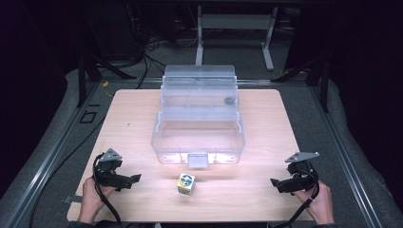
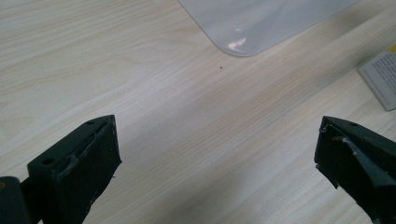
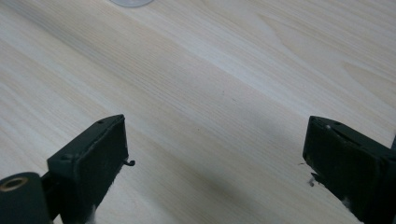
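**Small printed cube sits free on the table, both grippers empty beside it**

The small cube, white with blue and yellow print, rests on the near part of the light wooden table, just in front of the latch of a clear plastic storage box. It touches neither the box nor a gripper. Its print is too small to read from the high view. In the left gripper view a grey printed face of it is cut off by the right edge.

The box stands at the middle of the table with its lid swung open toward the far side. Being transparent, its inner walls and any compartments are hard to make out. A rounded corner of it shows at the top of the left gripper view.

The left gripper, held in a hand at the near left, points right toward the cube; its jaws stand wide apart with only bare wood between them. The right gripper, held in the other hand at the near right, points left; its jaws are likewise spread wide and hold nothing. Both are well apart from the cube, which lies between them.

The forearms are cut off by the near edge of the high view. Beyond the table the room is dark, and the metal frame and cables there are dim.
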{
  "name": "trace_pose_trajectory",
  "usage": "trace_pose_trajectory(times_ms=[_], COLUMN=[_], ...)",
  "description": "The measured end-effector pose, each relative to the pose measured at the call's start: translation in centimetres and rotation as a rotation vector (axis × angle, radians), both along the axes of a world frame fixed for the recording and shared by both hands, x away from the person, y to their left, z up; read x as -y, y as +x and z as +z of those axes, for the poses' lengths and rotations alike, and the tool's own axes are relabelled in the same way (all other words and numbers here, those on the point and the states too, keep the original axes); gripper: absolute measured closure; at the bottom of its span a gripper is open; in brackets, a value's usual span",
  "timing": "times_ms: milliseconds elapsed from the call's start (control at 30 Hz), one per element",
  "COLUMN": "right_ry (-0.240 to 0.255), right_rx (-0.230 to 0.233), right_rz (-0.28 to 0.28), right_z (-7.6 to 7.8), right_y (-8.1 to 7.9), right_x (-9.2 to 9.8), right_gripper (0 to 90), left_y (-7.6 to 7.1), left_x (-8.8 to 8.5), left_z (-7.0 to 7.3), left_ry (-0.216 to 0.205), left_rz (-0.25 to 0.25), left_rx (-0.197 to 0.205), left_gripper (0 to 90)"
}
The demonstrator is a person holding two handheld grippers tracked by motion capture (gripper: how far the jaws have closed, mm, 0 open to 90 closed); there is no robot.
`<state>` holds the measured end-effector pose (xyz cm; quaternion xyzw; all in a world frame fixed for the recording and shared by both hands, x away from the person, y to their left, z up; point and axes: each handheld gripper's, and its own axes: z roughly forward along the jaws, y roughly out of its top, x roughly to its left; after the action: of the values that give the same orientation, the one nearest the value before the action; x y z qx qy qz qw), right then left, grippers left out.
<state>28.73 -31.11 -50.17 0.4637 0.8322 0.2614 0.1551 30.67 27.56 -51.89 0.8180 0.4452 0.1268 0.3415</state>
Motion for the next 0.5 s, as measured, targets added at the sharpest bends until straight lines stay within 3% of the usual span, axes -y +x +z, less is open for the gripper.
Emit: trace_pose_trajectory(times_ms=[333,500], right_ry=[-0.012,-0.036], right_rx=[-0.022,-0.054], right_rz=[0.036,0.067], right_z=[0.4,1.1], right_y=[-0.1,-0.2], right_x=[-1.6,-2.8], right_gripper=[5.3,3.6], left_y=[0.0,-0.1], left_x=[0.2,0.2], left_z=[-0.1,0.1], left_ry=[0.025,0.008], left_rz=[-0.005,-0.009], left_rx=[-0.005,-0.003], left_gripper=[0.2,0.2])
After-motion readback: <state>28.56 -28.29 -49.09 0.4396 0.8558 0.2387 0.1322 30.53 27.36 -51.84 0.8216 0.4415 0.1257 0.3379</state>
